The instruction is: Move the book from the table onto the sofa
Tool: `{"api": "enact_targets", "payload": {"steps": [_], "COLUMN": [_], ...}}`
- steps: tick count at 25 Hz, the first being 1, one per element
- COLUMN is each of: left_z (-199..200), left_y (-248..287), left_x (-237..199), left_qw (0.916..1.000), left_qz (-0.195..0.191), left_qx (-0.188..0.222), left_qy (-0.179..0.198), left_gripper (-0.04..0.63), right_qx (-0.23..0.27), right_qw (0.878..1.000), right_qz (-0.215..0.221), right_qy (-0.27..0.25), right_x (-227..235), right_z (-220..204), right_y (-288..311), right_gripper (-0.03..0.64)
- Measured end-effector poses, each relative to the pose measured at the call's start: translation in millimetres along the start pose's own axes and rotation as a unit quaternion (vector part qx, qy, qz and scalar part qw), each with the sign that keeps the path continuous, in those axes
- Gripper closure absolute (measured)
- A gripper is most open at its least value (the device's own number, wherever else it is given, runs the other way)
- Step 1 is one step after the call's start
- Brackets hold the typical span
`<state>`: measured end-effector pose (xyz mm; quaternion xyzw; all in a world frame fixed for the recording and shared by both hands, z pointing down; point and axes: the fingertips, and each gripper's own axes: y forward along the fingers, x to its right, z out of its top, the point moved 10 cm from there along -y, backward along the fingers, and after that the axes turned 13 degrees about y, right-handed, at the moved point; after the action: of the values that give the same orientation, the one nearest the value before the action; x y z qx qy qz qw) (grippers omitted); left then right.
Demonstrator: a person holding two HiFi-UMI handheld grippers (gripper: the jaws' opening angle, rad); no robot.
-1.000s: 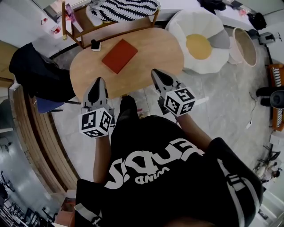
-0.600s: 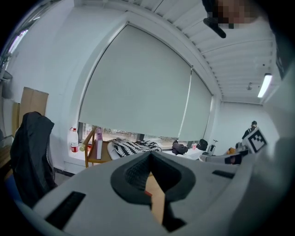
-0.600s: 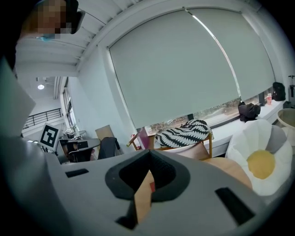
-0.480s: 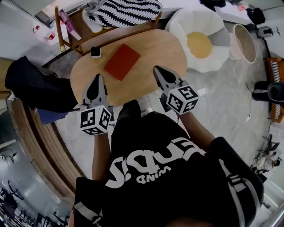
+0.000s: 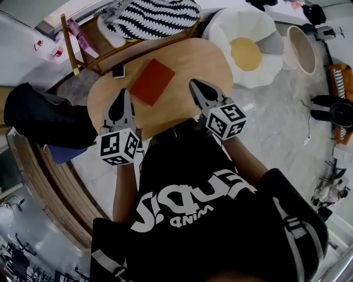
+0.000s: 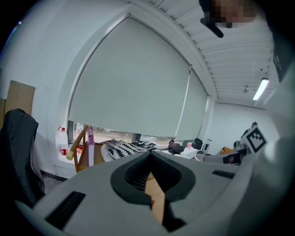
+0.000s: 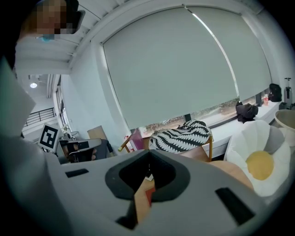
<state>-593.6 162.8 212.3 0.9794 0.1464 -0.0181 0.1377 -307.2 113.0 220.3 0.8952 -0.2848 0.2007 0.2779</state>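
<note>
Oval wooden table (image 5: 105,96), one, directly ahead of the person. Red book (image 5: 153,81), one, lying flat on the far half of the tabletop, turned cornerwise. Small black-and-white block (image 5: 118,71), one, on the table's far left edge, just beside the book's left corner. Wooden chair (image 5: 83,52), one, beyond the table, carrying one zebra-striped cushion (image 5: 151,15). White flower-shaped seat (image 5: 265,69) with yellow centre, one, on the floor off the table's right end, close against it. Round pale basket (image 5: 302,49), one, right of that seat. Dark garment (image 5: 44,113), one, heaped at the table's left end. Bottle (image 6: 63,142) with red cap, one, on the window ledge. Grippers, two, each with one marker cube, both over the near edge of the table. Left gripper (image 5: 122,95): jaws pressed together, pinching nothing, tip near the book's near-left edge, not touching. Right gripper (image 5: 194,85): jaws pressed together, likewise empty, tip off the book's right corner, apart from it. Book set between the two tips and slightly beyond them, a strip of tabletop separating it from each.
</note>
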Motion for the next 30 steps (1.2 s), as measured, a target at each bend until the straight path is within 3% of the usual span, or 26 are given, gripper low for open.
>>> {"api": "enact_targets", "payload": {"steps": [17, 30], "left_z": [-13.5, -75.3], "left_y": [66.1, 106.8], "left_x": [-11.8, -22.6], "left_qw": [0.9993, 0.9985], "left_qz": [-0.016, -0.027], "left_qx": [-0.032, -0.047], "left_qy": [0.011, 0.008], "left_gripper": [0.588, 0.588], "right_qx": [-0.026, -0.034], "right_qw": [1.000, 0.999], "right_qz": [0.002, 0.011], "right_qy": [-0.004, -0.020], "right_x": [40.0, 72.0], "right_z": [8.2, -32.7], "right_y": [51.8, 101.5], "right_gripper": [0.615, 0.615]}}
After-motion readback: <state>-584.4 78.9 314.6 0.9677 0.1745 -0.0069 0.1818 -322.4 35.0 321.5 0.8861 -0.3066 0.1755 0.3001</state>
